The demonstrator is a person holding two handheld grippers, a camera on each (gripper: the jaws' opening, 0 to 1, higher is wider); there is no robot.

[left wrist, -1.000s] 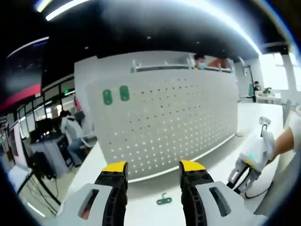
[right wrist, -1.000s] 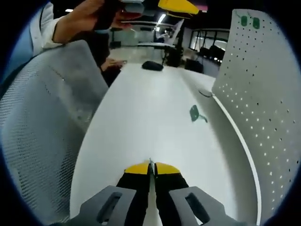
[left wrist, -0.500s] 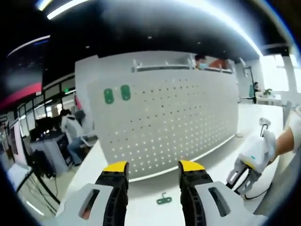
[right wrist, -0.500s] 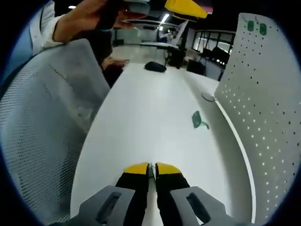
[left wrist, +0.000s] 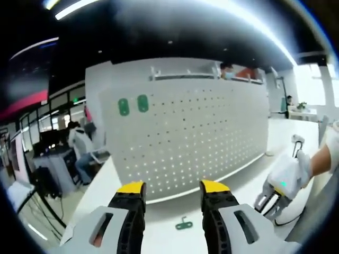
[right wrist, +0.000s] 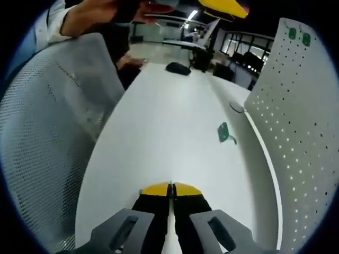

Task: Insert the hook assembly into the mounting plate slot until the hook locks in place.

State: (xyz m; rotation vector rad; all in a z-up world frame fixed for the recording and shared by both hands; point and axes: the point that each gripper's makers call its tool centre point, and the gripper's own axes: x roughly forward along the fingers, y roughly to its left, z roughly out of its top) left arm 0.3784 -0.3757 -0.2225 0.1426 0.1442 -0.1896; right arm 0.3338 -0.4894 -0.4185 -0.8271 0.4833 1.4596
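Note:
A small green hook [left wrist: 184, 225] lies flat on the white table [left wrist: 169, 211], between and just beyond my left gripper [left wrist: 172, 188], whose yellow-tipped jaws stand open with nothing between them. Behind it rises the white pegboard plate [left wrist: 201, 137], with two green pieces [left wrist: 133, 105] fixed at its upper left. My right gripper [right wrist: 170, 189] is shut, jaws pressed together over the table [right wrist: 159, 132]; the green hook [right wrist: 224, 133] lies ahead to the right, near the foot of the pegboard plate [right wrist: 296, 106]. In the left gripper view, my right gripper [left wrist: 273, 198] enters from the right, held by a hand.
A white mesh chair back [right wrist: 47, 132] stands close on the left of the right gripper view. A dark computer mouse [right wrist: 178, 68] lies at the table's far end. People sit at desks [left wrist: 79, 151] beyond the table's left edge.
The right gripper view has shifted slightly, and the hook and pegboard sit a little further right and lower. The left gripper view is nearly unchanged. Both grippers keep their states.

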